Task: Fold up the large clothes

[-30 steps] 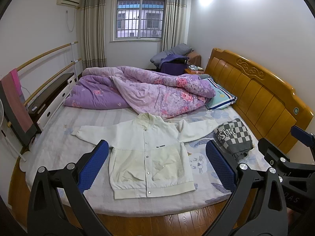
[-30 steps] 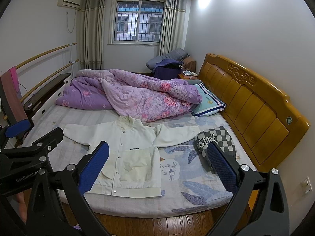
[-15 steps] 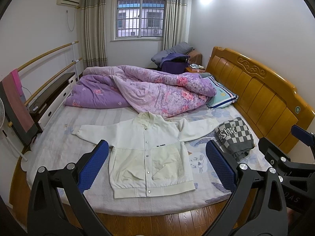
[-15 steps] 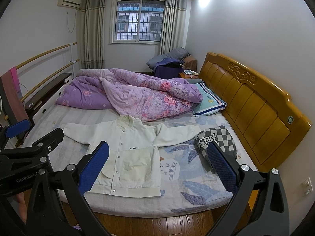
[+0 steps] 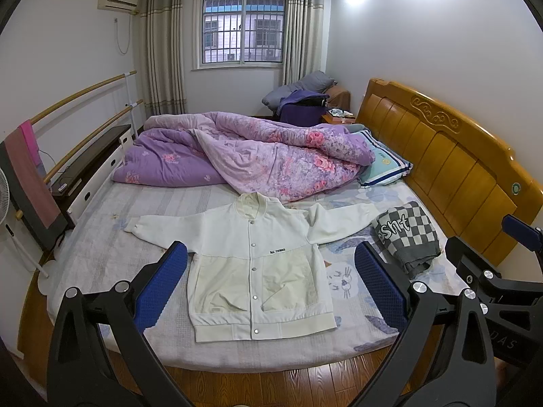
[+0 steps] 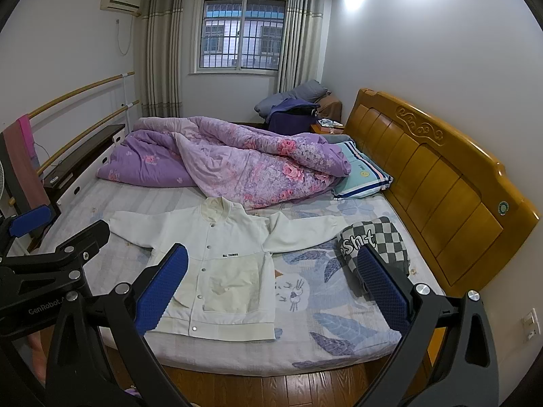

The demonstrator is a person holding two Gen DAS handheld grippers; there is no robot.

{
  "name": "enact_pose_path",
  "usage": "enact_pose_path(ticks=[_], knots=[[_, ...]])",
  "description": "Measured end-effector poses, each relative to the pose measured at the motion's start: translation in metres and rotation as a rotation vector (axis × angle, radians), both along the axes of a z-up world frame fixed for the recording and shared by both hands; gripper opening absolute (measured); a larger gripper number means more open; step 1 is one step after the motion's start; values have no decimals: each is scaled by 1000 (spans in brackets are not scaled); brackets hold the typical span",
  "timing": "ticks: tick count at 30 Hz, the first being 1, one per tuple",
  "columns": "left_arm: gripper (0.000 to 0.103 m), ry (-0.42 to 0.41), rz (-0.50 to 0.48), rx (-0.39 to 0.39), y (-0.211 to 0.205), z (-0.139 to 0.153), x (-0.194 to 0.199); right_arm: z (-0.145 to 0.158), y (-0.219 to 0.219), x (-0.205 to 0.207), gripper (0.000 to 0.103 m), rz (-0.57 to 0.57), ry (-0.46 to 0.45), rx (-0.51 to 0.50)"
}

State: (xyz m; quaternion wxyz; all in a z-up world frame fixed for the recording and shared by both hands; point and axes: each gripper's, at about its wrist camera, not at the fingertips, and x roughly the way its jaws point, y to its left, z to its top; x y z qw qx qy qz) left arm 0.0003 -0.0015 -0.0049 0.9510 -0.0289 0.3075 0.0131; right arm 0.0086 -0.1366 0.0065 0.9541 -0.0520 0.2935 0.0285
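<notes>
A white button-up jacket (image 5: 251, 257) lies flat and face up on the bed, sleeves spread to both sides, hem toward the near edge; it also shows in the right wrist view (image 6: 217, 264). My left gripper (image 5: 269, 286) hovers open over the near bed edge, above the jacket's lower half, with nothing between its blue pads. My right gripper (image 6: 271, 288) is open too, empty, and held to the right of the jacket's hem. The right gripper's body (image 5: 492, 271) shows at the right edge of the left wrist view.
A folded checkered grey garment (image 5: 407, 234) lies right of the jacket sleeve. A rumpled purple floral quilt (image 5: 258, 156) and a striped pillow (image 5: 383, 166) fill the far half of the bed. A wooden headboard (image 5: 458, 169) runs along the right. Wooden floor (image 5: 271, 386) lies below.
Both views have shifted only slightly, a small drift closer to the bed. The jacket has not moved and both grippers stay open.
</notes>
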Motion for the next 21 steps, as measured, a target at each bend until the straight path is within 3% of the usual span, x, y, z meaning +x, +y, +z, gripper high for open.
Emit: enact_pose_path(ticks=[11,21], knots=[[98,7,3,3,0,-3,3,-6,-5,8,96,8,13,1],[98,18,11,-2,10,-29,6,-11,-9,15,96,17,23,2]])
